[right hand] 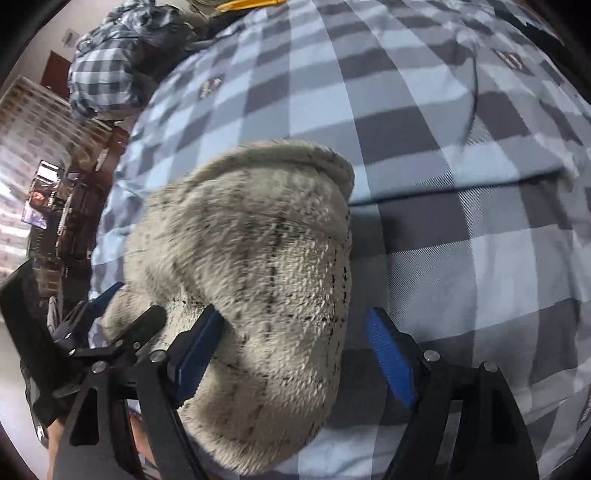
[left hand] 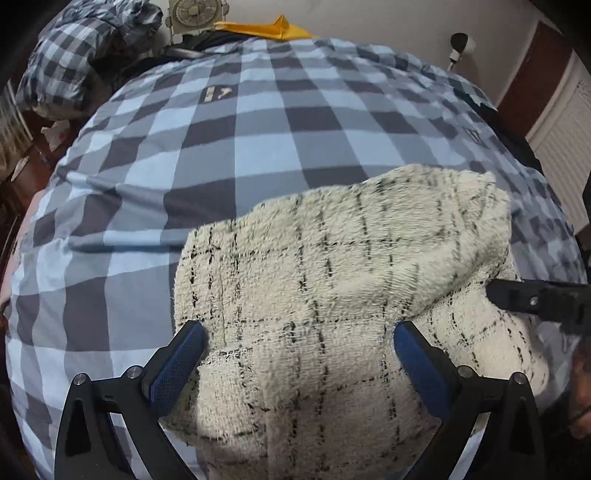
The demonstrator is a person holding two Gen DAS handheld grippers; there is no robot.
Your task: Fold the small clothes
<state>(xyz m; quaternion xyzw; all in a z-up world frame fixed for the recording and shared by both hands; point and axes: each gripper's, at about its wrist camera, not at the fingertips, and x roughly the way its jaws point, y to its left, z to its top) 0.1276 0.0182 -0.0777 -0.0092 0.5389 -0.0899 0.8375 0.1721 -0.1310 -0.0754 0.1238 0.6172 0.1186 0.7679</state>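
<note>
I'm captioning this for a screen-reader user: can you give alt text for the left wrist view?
A fuzzy cream garment with thin black grid lines lies folded on a blue-and-grey checked bedspread, between the open blue-padded fingers of the left tool.

A big bed point(left hand: 258, 122) carries everything, covered in blue and grey checks. A fluffy cream cloth with thin black lines point(left hand: 332, 295) lies on it, near. Far off lie a yellow thing point(left hand: 266, 28) and, far left, a bunched checked blanket point(left hand: 85, 48).
</note>
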